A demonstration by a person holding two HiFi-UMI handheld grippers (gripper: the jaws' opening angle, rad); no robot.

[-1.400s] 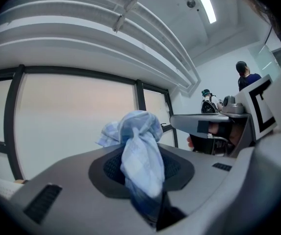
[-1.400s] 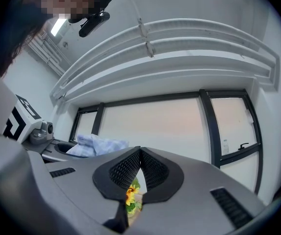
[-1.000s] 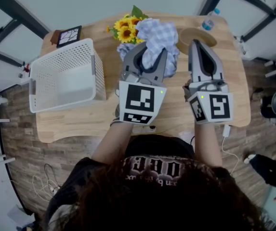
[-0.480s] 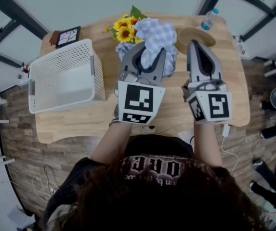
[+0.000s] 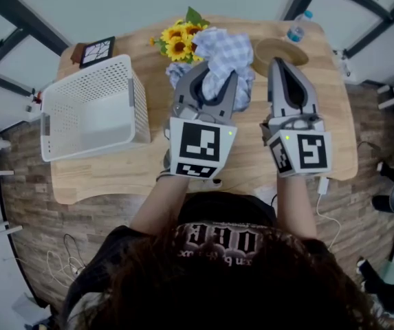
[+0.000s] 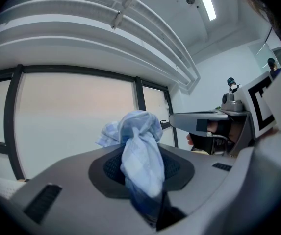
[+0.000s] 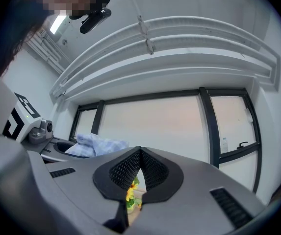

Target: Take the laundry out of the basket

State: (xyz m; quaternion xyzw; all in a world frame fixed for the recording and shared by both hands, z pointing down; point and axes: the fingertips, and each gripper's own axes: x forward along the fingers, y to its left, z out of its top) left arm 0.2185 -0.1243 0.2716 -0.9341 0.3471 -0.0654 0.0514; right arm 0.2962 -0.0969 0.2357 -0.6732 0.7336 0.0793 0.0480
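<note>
A blue-and-white checked cloth hangs bunched between the fingers of my left gripper, which is shut on it and held up over the middle of the wooden table. In the left gripper view the cloth is pinched between the dark pads and stands up past them. My right gripper is raised just to the right, shut with nothing in it; its pads meet at the tip. The white perforated basket stands at the table's left with nothing visible inside.
A bunch of sunflowers stands at the back behind the cloth. A round wooden mat and a water bottle lie at the back right. A small framed picture sits at the back left. A white cable hangs off the right edge.
Both grippers and the cloth have stayed almost still. A person's legs on the floor at the right have moved off.
</note>
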